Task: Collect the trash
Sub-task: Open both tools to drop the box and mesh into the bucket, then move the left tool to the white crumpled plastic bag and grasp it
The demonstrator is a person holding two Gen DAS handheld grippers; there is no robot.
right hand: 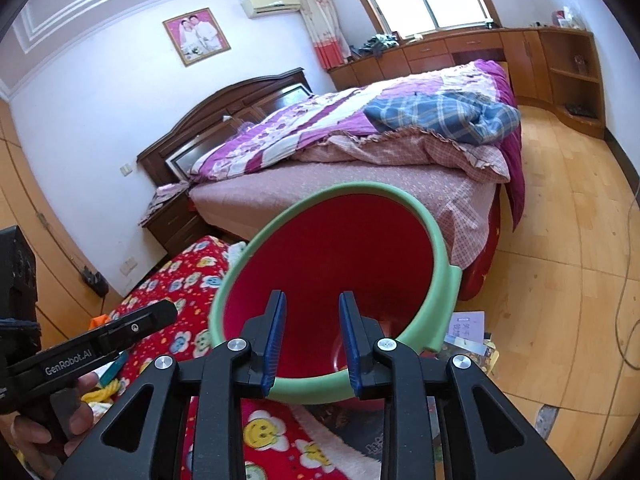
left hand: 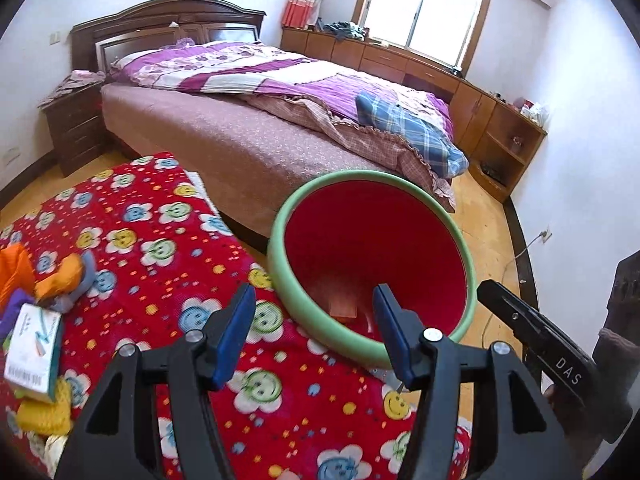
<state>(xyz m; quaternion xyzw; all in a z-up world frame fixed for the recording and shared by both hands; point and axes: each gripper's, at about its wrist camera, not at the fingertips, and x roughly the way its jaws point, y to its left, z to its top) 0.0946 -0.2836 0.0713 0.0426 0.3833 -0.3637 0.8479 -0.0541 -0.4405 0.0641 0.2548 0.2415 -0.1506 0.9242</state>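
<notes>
Left wrist view: one red bin (left hand: 376, 240), both tools, left tool (left hand: 316, 312) and right tool (right hand: 312, 320), released, empty.

Home bedroom, lived-in. Double bed (left hand: 256, 136) with dark carved wooden headboard (left hand: 168, 20), purple floral quilt (left hand: 280, 72) rumpled, blue plaid cloth (right hand: 444, 114) on top. Matching nightstand (left hand: 74, 128) beside bed. Framed portrait (right hand: 197, 36) on white wall above headboard, air conditioner (right hand: 271, 5) high near curtain (right hand: 326, 20). Long low wooden cabinets (left hand: 400, 60) under bright window (left hand: 428, 4), clothes heaped on top. Yellow wood-plank floor (right hand: 560, 240). Red smiley-flower blanket (left hand: 168, 248) in foreground, household clutter on it.
</notes>
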